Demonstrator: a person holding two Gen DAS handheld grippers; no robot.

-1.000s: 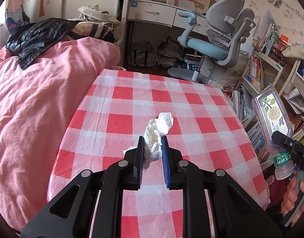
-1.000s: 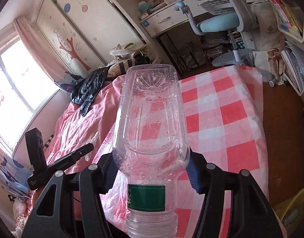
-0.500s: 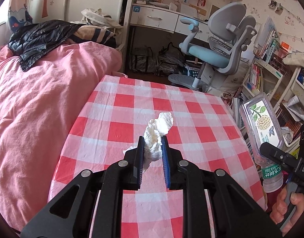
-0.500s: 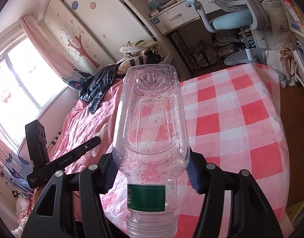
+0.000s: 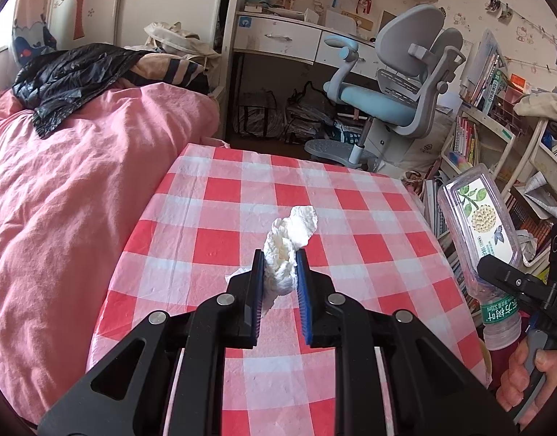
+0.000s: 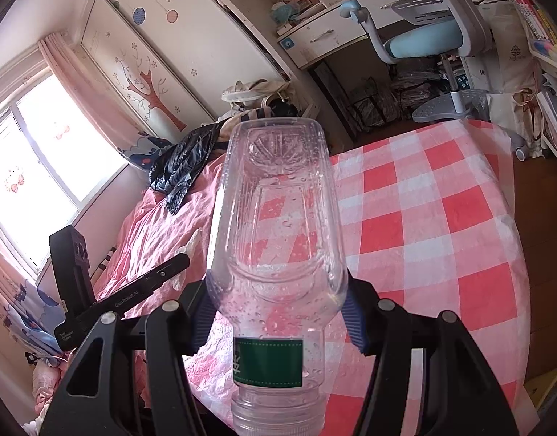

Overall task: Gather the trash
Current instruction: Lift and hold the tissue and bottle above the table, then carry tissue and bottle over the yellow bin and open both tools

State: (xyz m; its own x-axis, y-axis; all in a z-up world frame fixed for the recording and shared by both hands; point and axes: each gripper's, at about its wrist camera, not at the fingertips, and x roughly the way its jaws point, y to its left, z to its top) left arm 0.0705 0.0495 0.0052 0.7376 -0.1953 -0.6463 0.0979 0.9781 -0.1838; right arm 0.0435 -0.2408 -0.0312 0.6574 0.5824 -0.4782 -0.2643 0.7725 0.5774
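The left gripper [image 5: 278,267] is clamped on a crumpled white tissue [image 5: 287,247] above the checked table [image 5: 369,218]. The right gripper [image 6: 276,312] pinches a clear bottle [image 6: 275,218], base pointing forward, beyond the table's right edge. A pink bed [image 5: 78,200] lies left.

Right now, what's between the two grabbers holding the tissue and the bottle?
Only red-checked tablecloth lies between the left gripper, shut on the tissue, and the right gripper's bottle, in the left wrist view.
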